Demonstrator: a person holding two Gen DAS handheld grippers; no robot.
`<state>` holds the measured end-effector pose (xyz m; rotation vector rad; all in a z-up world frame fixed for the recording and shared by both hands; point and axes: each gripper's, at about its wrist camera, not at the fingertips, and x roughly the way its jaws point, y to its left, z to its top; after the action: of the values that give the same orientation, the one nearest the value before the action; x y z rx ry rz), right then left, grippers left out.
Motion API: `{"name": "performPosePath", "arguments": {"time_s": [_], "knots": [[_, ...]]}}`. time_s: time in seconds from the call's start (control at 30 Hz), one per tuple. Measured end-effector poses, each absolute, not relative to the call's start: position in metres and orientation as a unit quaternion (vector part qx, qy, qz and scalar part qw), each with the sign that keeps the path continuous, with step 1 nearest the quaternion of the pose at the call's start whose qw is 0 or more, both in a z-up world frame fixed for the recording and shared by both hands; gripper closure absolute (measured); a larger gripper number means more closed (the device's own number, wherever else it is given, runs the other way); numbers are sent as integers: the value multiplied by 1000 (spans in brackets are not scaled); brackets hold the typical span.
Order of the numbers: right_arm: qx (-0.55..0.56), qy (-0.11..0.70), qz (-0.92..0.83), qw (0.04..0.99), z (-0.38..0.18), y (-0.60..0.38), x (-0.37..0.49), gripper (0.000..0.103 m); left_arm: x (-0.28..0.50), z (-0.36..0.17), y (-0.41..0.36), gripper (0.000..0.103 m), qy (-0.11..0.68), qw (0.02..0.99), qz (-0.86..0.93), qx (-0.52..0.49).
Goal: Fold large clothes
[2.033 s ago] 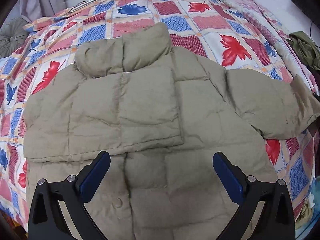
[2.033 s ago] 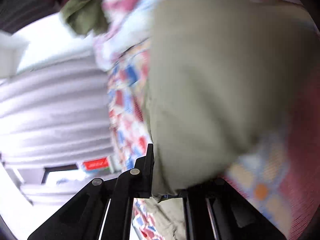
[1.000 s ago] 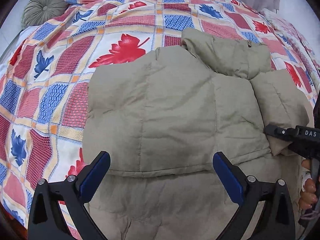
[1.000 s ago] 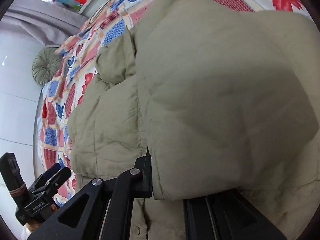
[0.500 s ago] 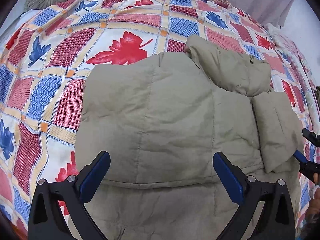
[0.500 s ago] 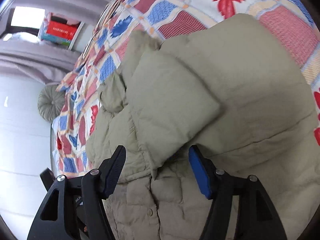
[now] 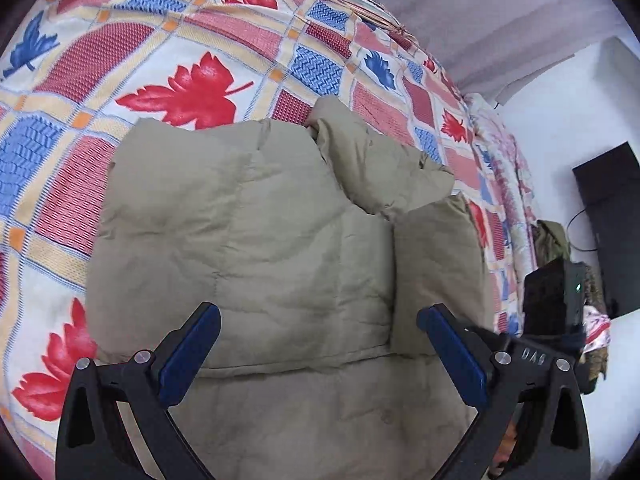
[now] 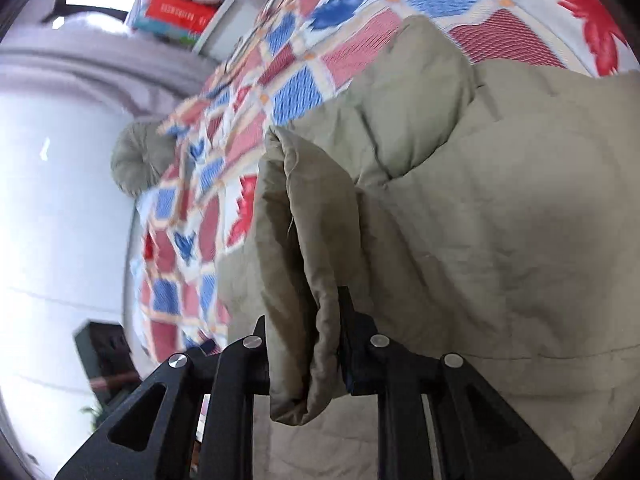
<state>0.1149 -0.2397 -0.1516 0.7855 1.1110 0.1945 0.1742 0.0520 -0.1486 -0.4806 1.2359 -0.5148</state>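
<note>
Overhead, bare quilt (image 7: pixel 188 40) beyond jacket (image 7: pixel 248 220)

1. I am working in a home bedroom: a bed spread with a patchwork quilt (image 7: pixel 192 80) of red and blue maple leaves fills both views.
2. A round pleated cushion (image 8: pixel 138 160) sits at the bed's far end.
3. Grey curtains (image 7: pixel 500 12) hang behind it.
4. A dark flat screen (image 7: pixel 612 224) stands against the white wall.
</note>
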Motion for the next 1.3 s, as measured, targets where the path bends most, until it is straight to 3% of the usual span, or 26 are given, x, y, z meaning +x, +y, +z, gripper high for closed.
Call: {"name": "performPosePath", "arguments": {"time_s": [0.03, 0.13, 0.37, 0.53, 0.57, 0.63, 0.73, 0.87, 0.9, 0.93, 0.97, 1.0, 1.13, 1.3], "knots": [[336, 537, 91, 769, -154, -227, 117, 60, 175, -150, 49, 0, 570, 750, -243, -234], [310, 563, 98, 760, -160, -213, 108, 51, 178, -153, 34, 0, 571, 737, -265, -246], [263, 592, 43, 761, -168, -260, 49, 51, 187, -161, 4, 0, 574, 696, -312, -298], [291, 567, -35, 770, -169, -323, 7, 51, 187, -161, -25, 0, 578, 728, -287, -232], [323, 546, -44, 772, -165, -336, 2, 53, 186, -161, -27, 0, 576, 727, -288, -238], [359, 517, -42, 776, -159, -346, 5, 71, 186, -159, -27, 0, 571, 719, -295, -264], [362, 509, -17, 781, -159, -330, 32, 74, 189, -159, -29, 0, 575, 716, -296, -264], [338, 534, 11, 775, -171, -303, 49, 74, 196, -185, -39, 0, 613, 723, -262, -183], [333, 538, 22, 774, -172, -297, 49, 74, 196, -191, -40, 13, 621, 720, -257, -173], [322, 543, 29, 775, -171, -292, 47, 74, 196, -196, -42, 43, 626, 716, -259, -168], [301, 553, 35, 776, -171, -288, 44, 74, 197, -201, -45, 61, 634, 709, -262, -161], [280, 561, 36, 779, -171, -287, 37, 74, 197, -203, -47, 91, 640, 704, -264, -159], [176, 590, 14, 788, -171, -289, 17, 74, 191, -172, -40, 94, 589, 747, -268, -153], [145, 576, -85, 800, -166, -340, 1, 75, 192, -161, -19, 94, 581, 763, -245, -141]]}}
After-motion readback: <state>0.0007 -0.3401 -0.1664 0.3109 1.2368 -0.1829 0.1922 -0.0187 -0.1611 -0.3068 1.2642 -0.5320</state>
